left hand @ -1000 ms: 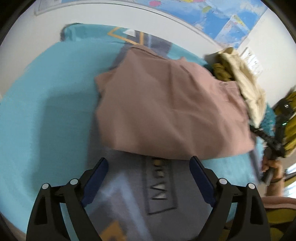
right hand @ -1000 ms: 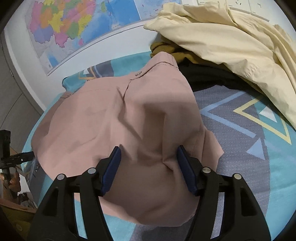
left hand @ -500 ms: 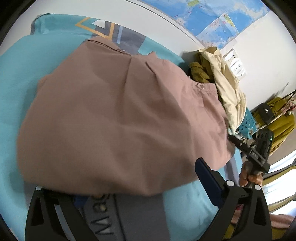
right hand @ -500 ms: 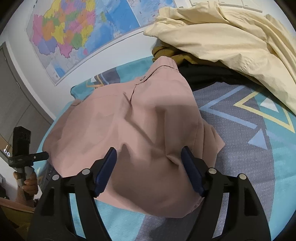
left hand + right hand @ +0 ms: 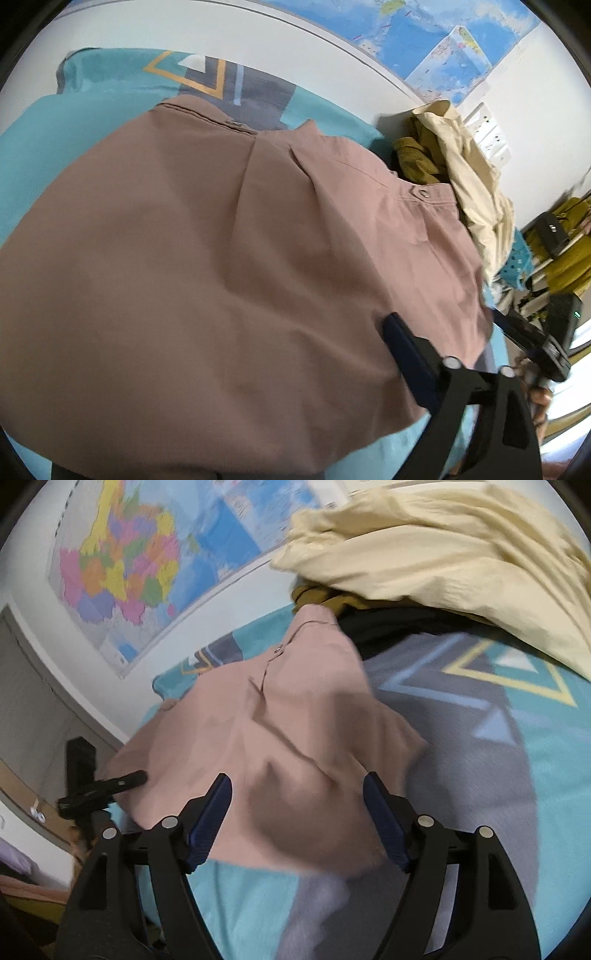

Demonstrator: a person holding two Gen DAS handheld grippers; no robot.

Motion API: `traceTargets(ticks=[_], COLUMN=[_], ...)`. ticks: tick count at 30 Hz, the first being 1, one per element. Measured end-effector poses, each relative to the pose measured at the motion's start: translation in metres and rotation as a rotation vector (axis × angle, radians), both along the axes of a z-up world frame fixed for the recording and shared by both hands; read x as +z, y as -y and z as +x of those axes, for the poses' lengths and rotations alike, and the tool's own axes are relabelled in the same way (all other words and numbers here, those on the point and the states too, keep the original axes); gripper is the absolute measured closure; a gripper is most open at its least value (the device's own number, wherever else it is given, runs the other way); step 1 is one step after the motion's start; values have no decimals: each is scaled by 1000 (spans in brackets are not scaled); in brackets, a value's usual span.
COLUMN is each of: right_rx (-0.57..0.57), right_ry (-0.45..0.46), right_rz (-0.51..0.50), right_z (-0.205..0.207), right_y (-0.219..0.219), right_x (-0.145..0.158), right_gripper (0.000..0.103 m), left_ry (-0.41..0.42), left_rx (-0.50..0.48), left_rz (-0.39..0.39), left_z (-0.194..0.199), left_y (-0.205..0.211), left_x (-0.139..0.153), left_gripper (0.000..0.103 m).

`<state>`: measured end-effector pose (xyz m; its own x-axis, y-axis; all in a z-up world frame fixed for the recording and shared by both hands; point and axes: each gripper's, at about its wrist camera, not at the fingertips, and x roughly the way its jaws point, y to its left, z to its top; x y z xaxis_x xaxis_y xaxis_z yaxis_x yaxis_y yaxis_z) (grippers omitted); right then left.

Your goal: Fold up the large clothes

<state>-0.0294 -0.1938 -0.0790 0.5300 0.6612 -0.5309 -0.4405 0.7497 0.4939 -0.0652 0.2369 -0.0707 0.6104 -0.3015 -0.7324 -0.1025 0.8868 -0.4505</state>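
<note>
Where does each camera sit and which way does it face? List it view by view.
Left wrist: on the left gripper, angled down over the dusty-pink garment; one blue pad visible, jaws closing.
Right wrist: on the right gripper, aimed across the pink garment toward the pale-yellow clothes pile; jaws opening, pads clear.
Shared: garment, pile, teal patterned bedspread, each other's gripper.

- The pink garment (image 5: 280,738) covers the middle of the bed (image 5: 546,775), bunched into soft ridges under both grippers.
- Bare patterned bedcover lies open to its right in the right wrist view, and along the near edge.
- A heap of cream clothes (image 5: 443,554) with olive and black pieces beneath blocks the far right corner against the wall (image 5: 258,48).
- In the left wrist view, teal cover is free at far left.
</note>
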Motion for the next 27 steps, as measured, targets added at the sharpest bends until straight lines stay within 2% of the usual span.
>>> traceTargets(ticks=[2, 7, 12, 15, 17, 22, 26, 27], right_rx=[-38, -75, -28, 17, 37, 105, 137, 150], right_ry=[-49, -185, -144, -122, -112, -120, -138, -144], right_rz=[41, 126, 75, 62, 51, 109, 147, 145], right_z=[-10, -17, -5, 9, 17, 42, 55, 57], right_y=[23, 47, 15, -9, -23, -54, -66, -69], right_x=[-5, -34, -36, -35, -33, -34, -33, -33], right_gripper=[23, 22, 22, 21, 21, 21, 23, 28], left_ry=[-6, -16, -21, -17, -13, 5, 18, 20], left_rx=[11, 19, 13, 9, -5, -21, -12, -6], left_rz=[14, 33, 42, 26, -1, -21, -10, -2], left_z=[2, 3, 5, 5, 8, 15, 21, 22], left_y=[-2, -6, -5, -6, -6, -5, -3, -2], left_x=[0, 0, 1, 0, 0, 0, 0, 1], left_gripper=[28, 37, 37, 33, 25, 17, 17, 18])
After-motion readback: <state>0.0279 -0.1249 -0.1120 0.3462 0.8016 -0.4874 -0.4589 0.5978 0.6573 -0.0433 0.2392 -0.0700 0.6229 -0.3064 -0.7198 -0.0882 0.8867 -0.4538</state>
